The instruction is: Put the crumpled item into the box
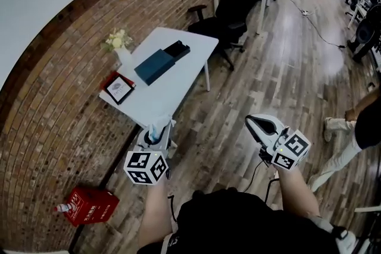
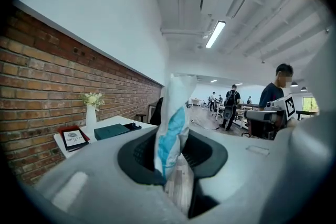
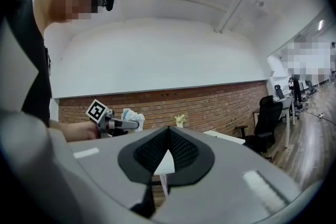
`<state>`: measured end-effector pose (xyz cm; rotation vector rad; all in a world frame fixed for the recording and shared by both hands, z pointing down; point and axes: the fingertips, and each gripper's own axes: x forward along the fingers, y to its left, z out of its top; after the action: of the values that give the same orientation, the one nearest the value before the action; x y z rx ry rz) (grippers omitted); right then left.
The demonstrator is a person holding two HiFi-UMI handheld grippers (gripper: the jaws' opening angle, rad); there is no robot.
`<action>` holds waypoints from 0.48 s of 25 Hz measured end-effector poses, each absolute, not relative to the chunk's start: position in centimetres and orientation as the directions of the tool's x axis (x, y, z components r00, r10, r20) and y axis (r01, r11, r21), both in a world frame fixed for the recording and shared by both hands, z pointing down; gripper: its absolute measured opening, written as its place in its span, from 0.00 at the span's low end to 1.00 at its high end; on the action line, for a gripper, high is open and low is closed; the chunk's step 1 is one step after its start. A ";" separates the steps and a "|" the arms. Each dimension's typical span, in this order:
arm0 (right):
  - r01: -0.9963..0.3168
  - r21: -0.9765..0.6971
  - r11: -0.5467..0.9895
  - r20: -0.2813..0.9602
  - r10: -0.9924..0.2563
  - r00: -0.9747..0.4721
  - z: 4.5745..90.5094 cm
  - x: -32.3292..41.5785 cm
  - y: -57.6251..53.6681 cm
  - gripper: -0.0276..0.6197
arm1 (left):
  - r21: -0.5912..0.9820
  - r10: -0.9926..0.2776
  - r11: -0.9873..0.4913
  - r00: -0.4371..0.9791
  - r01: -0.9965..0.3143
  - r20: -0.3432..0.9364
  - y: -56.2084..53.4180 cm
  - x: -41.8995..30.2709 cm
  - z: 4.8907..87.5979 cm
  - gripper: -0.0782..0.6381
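My left gripper (image 1: 156, 138) is shut on a crumpled white and blue item (image 1: 159, 127), which sticks up between its jaws (image 2: 172, 123). It hangs in the air short of the near end of the white table (image 1: 178, 89). On that table lies a teal box (image 1: 155, 65) with a black inner tray (image 1: 177, 49) slid out at its far end. It shows low at the left in the left gripper view (image 2: 111, 130). My right gripper (image 1: 261, 124) is held over the wood floor to the right, its jaws shut with nothing between them (image 3: 168, 131). The right gripper view also catches the left gripper (image 3: 118, 124) and its crumpled item (image 3: 132, 116).
A white vase of flowers (image 1: 120, 46) and a framed picture on a red base (image 1: 119, 90) stand on the table's wall side. A black office chair (image 1: 229, 9) sits beyond the table. A red box (image 1: 90, 206) lies on the floor by the brick wall. A person (image 1: 360, 128) stands at the right.
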<state>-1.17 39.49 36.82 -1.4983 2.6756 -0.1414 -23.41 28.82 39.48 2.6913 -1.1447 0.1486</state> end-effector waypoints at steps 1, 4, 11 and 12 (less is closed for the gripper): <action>-0.839 -0.115 0.531 -0.018 -0.846 -0.533 36.9 -0.9 39.8 0.04 | 0.156 -0.699 -0.675 0.693 -0.721 0.177 28.9 -22.9 39.6 0.25; -0.829 -0.116 0.547 -0.023 -0.836 -0.548 37.0 0.7 40.8 0.04 | 0.147 -0.693 -0.683 0.698 -0.715 0.178 29.6 -20.9 39.6 0.25; -0.815 -0.143 0.562 0.013 -0.822 -0.569 38.1 4.0 43.1 0.04 | 0.138 -0.657 -0.723 0.735 -0.677 0.169 31.4 -15.8 39.3 0.25; -0.816 -0.150 0.558 0.009 -0.825 -0.565 38.1 4.4 43.2 0.04 | 0.140 -0.651 -0.727 0.739 -0.672 0.170 31.4 -15.2 39.3 0.25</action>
<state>4.45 43.18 38.07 -1.4332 2.7176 -0.2114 -15.20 31.37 39.26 2.7481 -1.0569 0.1616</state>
